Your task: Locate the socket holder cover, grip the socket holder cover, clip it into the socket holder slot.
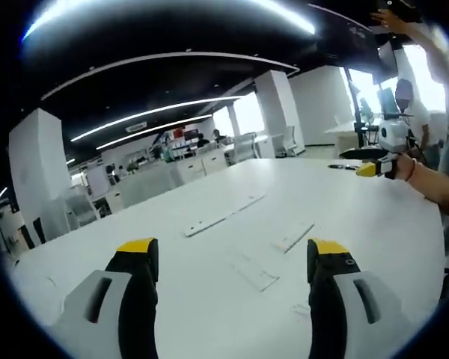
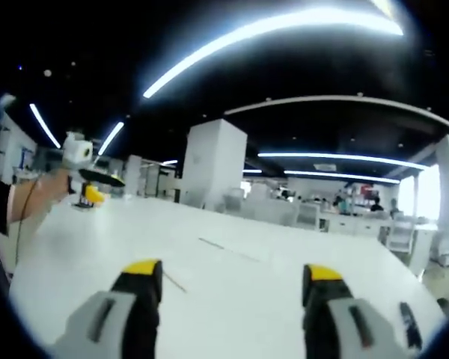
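On the white table (image 1: 374, 224), the left gripper view shows four flat white pieces. One is a long narrow strip (image 1: 223, 215), probably the socket holder, lying near the middle of the table. A shorter strip (image 1: 294, 238) lies just beside it toward the right claw, perhaps the socket holder cover, though I cannot tell which is which. A small flat plate (image 1: 256, 277) sits nearer the camera than the long strip, and a smaller bit (image 1: 301, 308) lies nearer still. No writing or labels can be read on any of them.

The left claw (image 1: 232, 254) stands wide open above the table, short of the long strip, holding nothing and touching nothing. The right claw (image 2: 232, 273) is likewise spread wide and empty over the table, with a thin long strip (image 2: 228, 249) faintly seen ahead of it.
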Tool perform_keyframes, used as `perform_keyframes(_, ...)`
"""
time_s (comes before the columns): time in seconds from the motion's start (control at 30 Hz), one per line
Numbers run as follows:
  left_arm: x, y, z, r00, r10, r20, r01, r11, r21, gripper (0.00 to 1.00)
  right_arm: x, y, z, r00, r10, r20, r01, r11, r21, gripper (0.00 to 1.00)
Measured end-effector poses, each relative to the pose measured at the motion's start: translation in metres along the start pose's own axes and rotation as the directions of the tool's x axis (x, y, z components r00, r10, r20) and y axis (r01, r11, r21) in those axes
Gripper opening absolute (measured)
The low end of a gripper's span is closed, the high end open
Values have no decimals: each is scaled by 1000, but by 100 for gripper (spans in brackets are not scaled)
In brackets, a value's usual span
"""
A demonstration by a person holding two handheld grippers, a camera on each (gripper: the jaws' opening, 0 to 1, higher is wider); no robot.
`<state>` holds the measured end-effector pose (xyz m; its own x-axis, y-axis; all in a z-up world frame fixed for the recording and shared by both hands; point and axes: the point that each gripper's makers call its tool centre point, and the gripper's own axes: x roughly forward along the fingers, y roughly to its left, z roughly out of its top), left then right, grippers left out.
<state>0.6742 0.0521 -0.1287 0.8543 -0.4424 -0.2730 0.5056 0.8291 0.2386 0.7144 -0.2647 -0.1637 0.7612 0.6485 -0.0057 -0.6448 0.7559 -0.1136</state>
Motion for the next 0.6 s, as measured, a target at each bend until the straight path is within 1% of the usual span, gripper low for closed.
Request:
perform_keyframes(0.1, 6, -12, 0, 997, -42, -67, 42, 999, -5, 83, 1, -1, -3, 1000, -4, -11, 4, 1000, -4, 77)
perform_keyframes(0.13, 8, -14, 0, 996, -46, -83, 46, 999, -3, 84, 1, -1, -4, 1000, -4, -16, 4, 1000, -4, 77)
perform_keyframes(0.17, 10, -17, -2, 992, -53, -114, 54, 999, 2, 85, 2, 0, -5, 1000, -4, -21, 4, 1000, -4, 77)
perform_keyframes(0.2, 11, -20, -5, 986, -64, -154, 66, 998, 6, 85, 1, 0, -5, 1000, -4, -24, 4, 1000, -5, 77)
perform_keyframes(0.23, 13, -23, -10, 976, -73, -205, 76, 997, 5, 85, 1, 0, -5, 1000, -4, -25, 4, 1000, -7, 77)
perform_keyframes(0.27, 15, -24, -13, 970, -74, -231, 77, 997, 3, 85, 1, 0, -6, 1000, -3, -27, 3, 1000, -9, 77)
perform_keyframes(0.33, 18, -31, -22, 947, -94, -308, 92, 996, -18, 85, 1, 1, -8, 999, -3, -35, 2, 1000, -15, 77)
perform_keyframes(0.4, 22, -40, -31, 917, -127, -377, 106, 991, -76, 86, 2, -1, -12, 999, -9, -50, 8, 1000, -20, 76)
perform_keyframes(0.43, 23, -45, -36, 899, -144, -413, 113, 989, -97, 86, 3, 0, -15, 998, -10, -57, 9, 1000, -23, 76)
perform_keyframes(0.47, 24, -49, -42, 879, -160, -449, 123, 986, -111, 87, 3, -1, -17, 998, -12, -65, 11, 1000, -24, 76)
perform_keyframes(0.53, 25, -57, -56, 831, -167, -530, 124, 985, -116, 88, 3, 0, -20, 997, -14, -78, 12, 1000, -24, 76)
perform_keyframes(0.57, 24, -60, -62, 810, -175, -559, 131, 984, -118, 88, 3, -1, -21, 996, -16, -83, 14, 1000, -25, 76)
perform_keyframes(0.6, 24, -62, -74, 759, -169, -629, 115, 985, -126, 88, 3, -1, -22, 996, -17, -86, 15, 1000, -26, 75)
